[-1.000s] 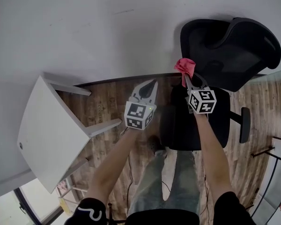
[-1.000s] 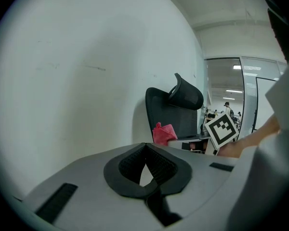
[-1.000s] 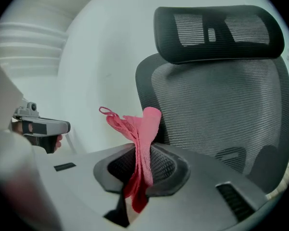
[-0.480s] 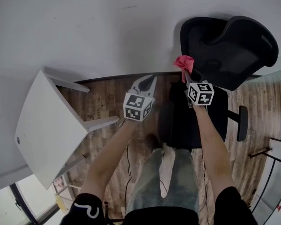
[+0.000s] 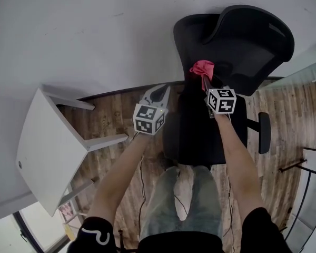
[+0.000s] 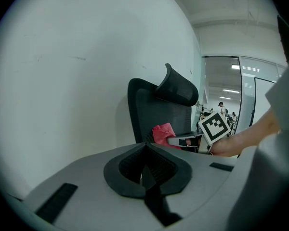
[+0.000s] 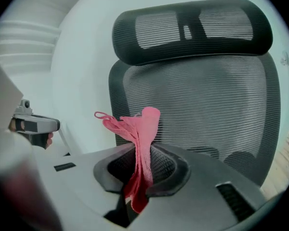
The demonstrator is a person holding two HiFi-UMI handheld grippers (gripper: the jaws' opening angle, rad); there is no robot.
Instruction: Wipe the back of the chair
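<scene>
Since a moment ago the chair (image 5: 234, 46) has slid from the upper right corner of the head view toward the top centre, and my right hand-held gripper (image 5: 205, 78) has come in closer to it. It now sits in front of the lower part of the chair back (image 7: 207, 105), which fills the middle and right of the right gripper view, below the headrest (image 7: 192, 28). That hand-held gripper is pinching the pink cloth (image 7: 137, 129): the cloth runs down between the jaws and a loose bunch stands up above them. I cannot tell whether the bunch touches the mesh yet; it looks just in front of it. My left hand-held gripper (image 5: 160, 92) hangs left of centre in the head view, apart from the chair, with its jaws pressed together on nothing. I judge the cloth to be light, soft and limp, so it will fold over rather than push. The grip low on it seems right, leaving enough free fabric to drag across the surface. The mesh back looks springy and should give under pressure, and an office chair like this may turn or roll away from a push. Light strokes seem wise, and the stiff outer rim of the back is where I would steady it with the left if needed.
</scene>
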